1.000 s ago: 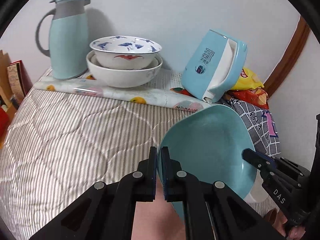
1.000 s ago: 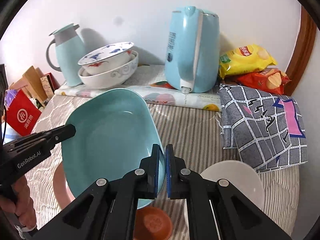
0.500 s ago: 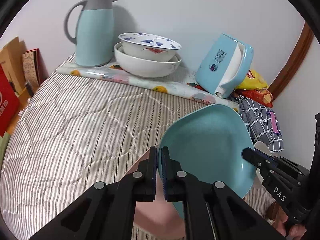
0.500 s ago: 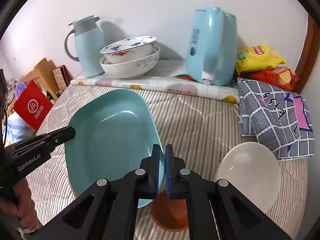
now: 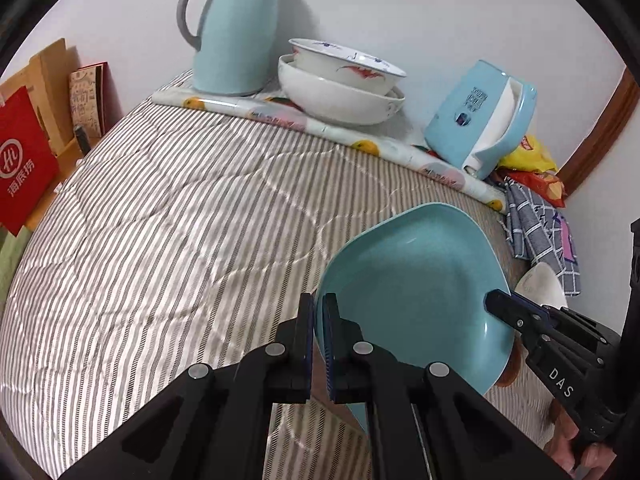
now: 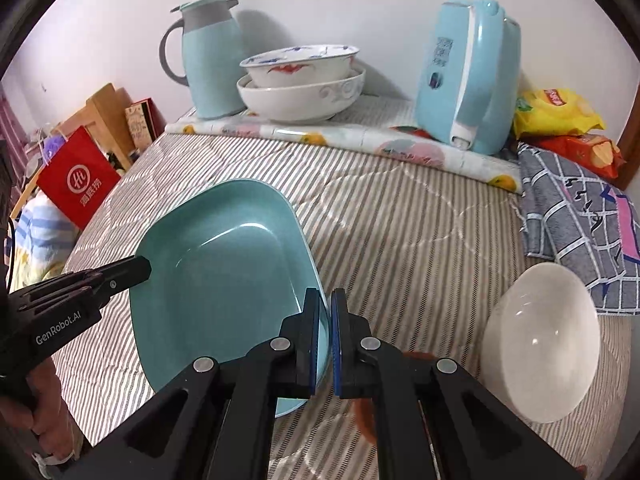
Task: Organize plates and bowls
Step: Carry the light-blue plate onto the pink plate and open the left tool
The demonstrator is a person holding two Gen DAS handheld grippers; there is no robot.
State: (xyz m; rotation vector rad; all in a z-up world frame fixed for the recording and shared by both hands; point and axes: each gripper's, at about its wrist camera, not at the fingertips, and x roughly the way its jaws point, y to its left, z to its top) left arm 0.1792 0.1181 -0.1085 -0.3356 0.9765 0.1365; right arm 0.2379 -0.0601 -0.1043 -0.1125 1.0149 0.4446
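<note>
A teal square plate (image 5: pixel 416 280) hangs tilted over the striped bed cover (image 5: pixel 160 240), held by two opposite rims. My left gripper (image 5: pixel 318 320) is shut on its left rim, and its tip (image 6: pixel 140 270) shows in the right wrist view. My right gripper (image 6: pixel 325 312) is shut on the plate's (image 6: pixel 224 272) right rim. A white bowl (image 6: pixel 540 344) lies tipped on the cover to the right. Under the right gripper's fingers a small orange-brown dish (image 6: pixel 364 412) is partly hidden. Two white patterned bowls (image 6: pixel 300 84) sit stacked at the back.
A pale blue thermos jug (image 6: pixel 212 60) and a blue kettle (image 6: pixel 468 76) stand on a fruit-print mat along the wall. Snack bags (image 6: pixel 556 112) and a checked cloth (image 6: pixel 580 216) lie at the right. A red bag (image 6: pixel 76 180) stands off the left edge.
Both grippers have carried the teal plate leftward and slightly lower over the cover. The white bowl has come more fully into the right wrist view. Both grips are unchanged.
</note>
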